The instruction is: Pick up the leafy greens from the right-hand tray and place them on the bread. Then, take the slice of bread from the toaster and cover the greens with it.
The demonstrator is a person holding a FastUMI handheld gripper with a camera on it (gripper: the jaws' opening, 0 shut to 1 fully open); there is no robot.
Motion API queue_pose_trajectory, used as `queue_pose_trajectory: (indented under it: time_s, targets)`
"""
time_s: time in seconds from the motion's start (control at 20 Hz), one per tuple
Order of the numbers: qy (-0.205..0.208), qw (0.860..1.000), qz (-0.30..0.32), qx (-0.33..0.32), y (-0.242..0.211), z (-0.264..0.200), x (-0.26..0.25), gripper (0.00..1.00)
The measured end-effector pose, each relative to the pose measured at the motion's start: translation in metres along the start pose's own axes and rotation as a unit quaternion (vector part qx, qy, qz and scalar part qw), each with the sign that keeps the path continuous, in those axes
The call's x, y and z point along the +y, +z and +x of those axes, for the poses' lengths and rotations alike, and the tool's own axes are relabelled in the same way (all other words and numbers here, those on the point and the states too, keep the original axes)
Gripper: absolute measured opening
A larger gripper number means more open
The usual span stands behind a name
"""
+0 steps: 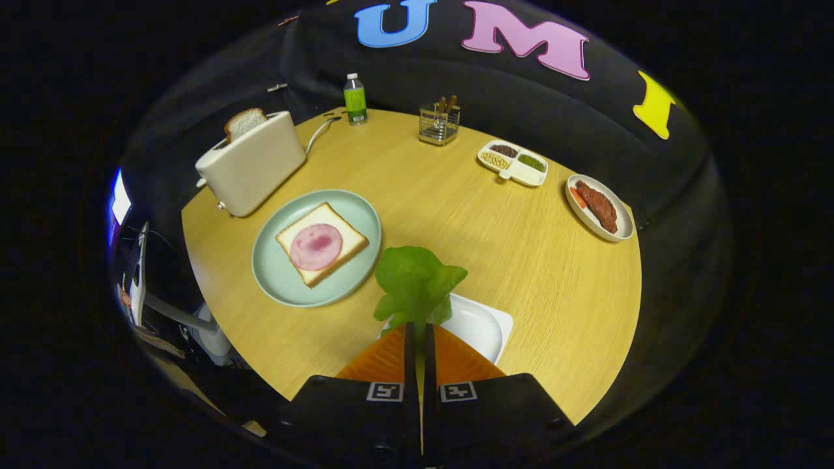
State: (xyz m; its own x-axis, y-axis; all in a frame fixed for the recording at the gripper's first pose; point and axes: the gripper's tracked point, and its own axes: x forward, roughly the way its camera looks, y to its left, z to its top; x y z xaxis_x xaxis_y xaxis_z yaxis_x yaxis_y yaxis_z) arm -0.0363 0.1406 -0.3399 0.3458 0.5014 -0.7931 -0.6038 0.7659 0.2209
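Gripper view: gripper clenched on the leafy greens, both orange fingers pinching the stem end with almost no gap between them. Leaves fan out just ahead of the fingertips, lifted clear above the white tray, which sits under and slightly right of the fingers.

Landmark = pale green plate. It lies ahead-left of the greens, its near rim just beside the leaf. On it: bread slice with a round ham slice centred on top, bread sitting diagonal, one corner pointing back toward the fingers. Judgement: pick looks done, carry is next; the move is forward and left, then release over the ham.

Toaster beyond the plate and a bit left, second bread slice upright in its slot. Far right of the plate: divided dish, oval meat plate. Well beyond it: bottle, wire caddy. All on the round wooden table.
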Motion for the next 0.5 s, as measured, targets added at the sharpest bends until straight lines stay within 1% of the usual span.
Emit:
queue_pose_trajectory:
  time_s: [0.2, 0.4, 0.5]
  targets:
    - [0.034, 0.999, -0.01, -0.028, 0.048, -0.016, 0.043, 0.06]
    - [0.055, 0.998, -0.027, -0.028, 0.076, -0.005, 0.082, 0.06]
    - [0.066, 0.997, -0.026, -0.026, 0.086, 0.005, 0.102, 0.06]
